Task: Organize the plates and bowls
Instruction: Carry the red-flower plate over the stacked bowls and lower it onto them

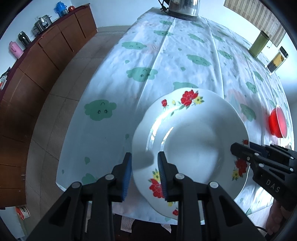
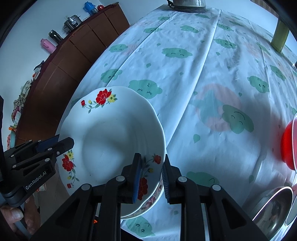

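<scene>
A white plate with red flowers [image 1: 187, 140] sits at the table's near edge; it also shows in the right wrist view [image 2: 111, 133]. In that view it rests on another dish with a patterned rim [image 2: 154, 196]. My left gripper [image 1: 144, 166] straddles the plate's left rim, its jaws apart, and it shows in the right wrist view [image 2: 61, 142]. My right gripper [image 2: 151, 172] straddles the plate's right rim, jaws apart on both sides of it, and it shows in the left wrist view [image 1: 239, 150]. A red bowl [image 1: 277, 123] sits on the table to the right [image 2: 288, 146].
The table has a cloud-print cloth [image 1: 167, 61]. A metal pot [image 1: 183, 7] stands at its far end. Two jars [image 1: 259, 43] stand far right. A steel bowl [image 2: 274, 205] is near right. A brown cabinet [image 1: 46, 55] with appliances lines the left wall.
</scene>
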A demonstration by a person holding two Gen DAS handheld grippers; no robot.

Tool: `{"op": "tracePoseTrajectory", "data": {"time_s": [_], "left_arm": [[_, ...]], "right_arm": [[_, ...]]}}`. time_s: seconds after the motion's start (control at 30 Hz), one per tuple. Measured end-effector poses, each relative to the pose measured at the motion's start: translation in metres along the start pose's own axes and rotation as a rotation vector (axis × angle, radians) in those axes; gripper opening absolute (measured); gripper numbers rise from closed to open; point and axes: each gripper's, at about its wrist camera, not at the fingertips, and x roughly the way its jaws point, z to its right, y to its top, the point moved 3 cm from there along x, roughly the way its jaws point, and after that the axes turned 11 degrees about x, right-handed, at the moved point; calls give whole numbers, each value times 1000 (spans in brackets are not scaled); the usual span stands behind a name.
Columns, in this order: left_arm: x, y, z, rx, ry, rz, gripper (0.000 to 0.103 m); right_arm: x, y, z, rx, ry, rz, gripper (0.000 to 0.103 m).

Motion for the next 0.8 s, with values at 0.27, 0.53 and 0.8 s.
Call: {"op": "tracePoseTrajectory", "data": {"time_s": [0.27,0.53,0.8], "left_arm": [[6,-10,1,0,-5,-16,25],[13,-16,-1,-3,-6,-30,25],[16,-17,-2,3,-4,-35,25]], "right_arm": [[0,-11,-2,-21,-12,-1,23],[4,-15,-4,-32,-19,-7,23],[6,-15,-6,-44,-30,-4,23]]}}
